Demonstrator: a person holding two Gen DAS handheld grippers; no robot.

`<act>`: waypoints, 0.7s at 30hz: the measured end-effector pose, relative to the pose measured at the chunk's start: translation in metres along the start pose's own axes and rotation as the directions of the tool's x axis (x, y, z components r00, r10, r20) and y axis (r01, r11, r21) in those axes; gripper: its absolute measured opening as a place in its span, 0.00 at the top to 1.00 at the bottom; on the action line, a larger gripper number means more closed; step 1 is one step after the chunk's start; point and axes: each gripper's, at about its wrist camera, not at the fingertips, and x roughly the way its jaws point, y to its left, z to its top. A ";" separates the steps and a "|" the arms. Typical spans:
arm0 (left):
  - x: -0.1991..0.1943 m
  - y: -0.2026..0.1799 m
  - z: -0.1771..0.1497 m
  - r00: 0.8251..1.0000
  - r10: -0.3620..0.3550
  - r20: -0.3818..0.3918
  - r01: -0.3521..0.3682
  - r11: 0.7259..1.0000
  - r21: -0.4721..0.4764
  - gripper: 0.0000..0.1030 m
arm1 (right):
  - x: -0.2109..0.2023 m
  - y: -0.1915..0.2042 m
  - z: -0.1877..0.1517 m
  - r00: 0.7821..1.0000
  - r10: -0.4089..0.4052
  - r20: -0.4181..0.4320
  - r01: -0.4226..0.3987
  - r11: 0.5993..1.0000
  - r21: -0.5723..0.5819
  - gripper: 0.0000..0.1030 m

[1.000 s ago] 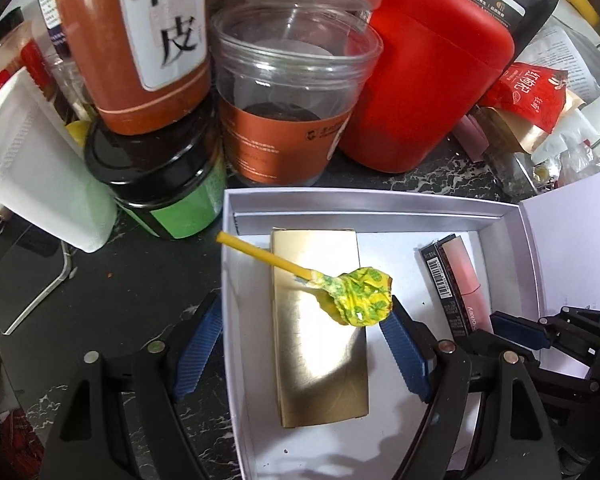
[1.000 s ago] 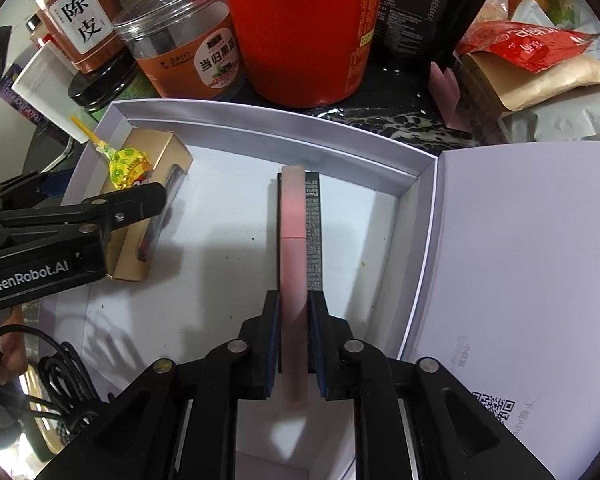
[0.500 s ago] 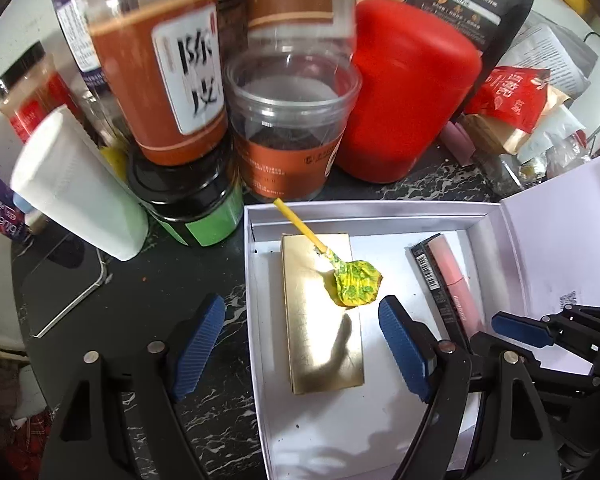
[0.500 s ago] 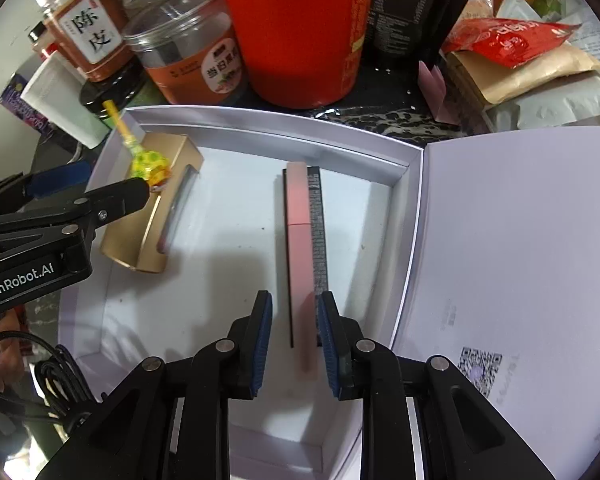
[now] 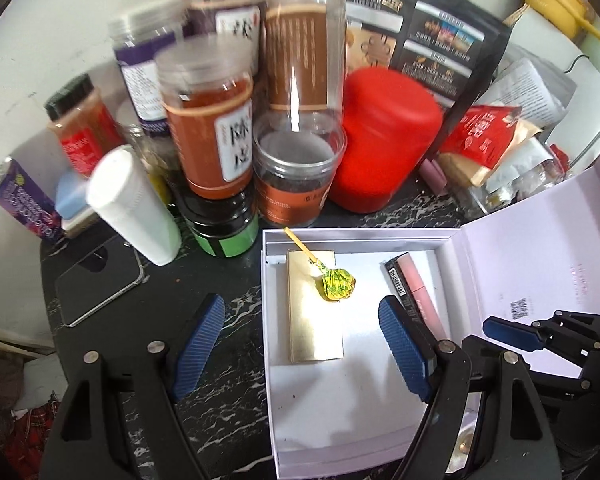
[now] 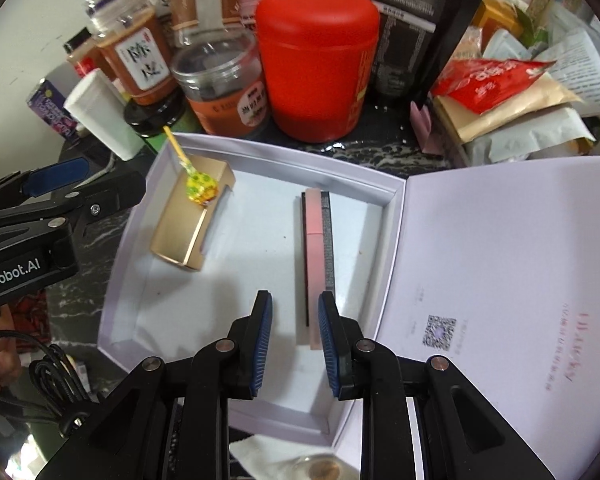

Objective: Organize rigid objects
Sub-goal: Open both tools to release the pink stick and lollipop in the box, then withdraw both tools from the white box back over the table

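Both tongs empty: left gripper (image 5: pixel 300 344) wide open, right gripper (image 6: pixel 295 338) open a bit. Lollipop (image 5: pixel 336 285) sits on gold box (image 5: pixel 314 308), mid frame; a bump w/ box (image 5: pixel 352 236) could roll it off.

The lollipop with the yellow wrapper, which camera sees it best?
The left wrist view. The lollipop sits near the middle there, lying on the gold box, stick and wrapper both clear. The right wrist view shows it too, but off to the side, near the picture's left.

Lollipop (image 5: pixel 337 285) lies on carton (image 5: pixel 315 312), in box (image 5: pixel 446 247).
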 end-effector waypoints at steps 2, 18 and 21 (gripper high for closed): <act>-0.012 0.001 -0.001 1.000 -0.001 0.012 0.001 1.000 -0.002 0.23 | -0.010 0.005 -0.001 1.000 0.001 0.009 -0.001 1.000 -0.004 0.77; -0.085 0.016 -0.031 0.996 0.025 0.082 -0.023 0.999 -0.030 0.23 | -0.061 0.045 -0.025 0.996 0.017 0.082 -0.013 0.999 -0.049 0.77; -0.094 0.021 -0.040 0.996 0.028 0.084 -0.024 0.999 -0.045 0.23 | -0.068 0.053 -0.031 0.996 0.022 0.089 -0.016 0.998 -0.064 0.77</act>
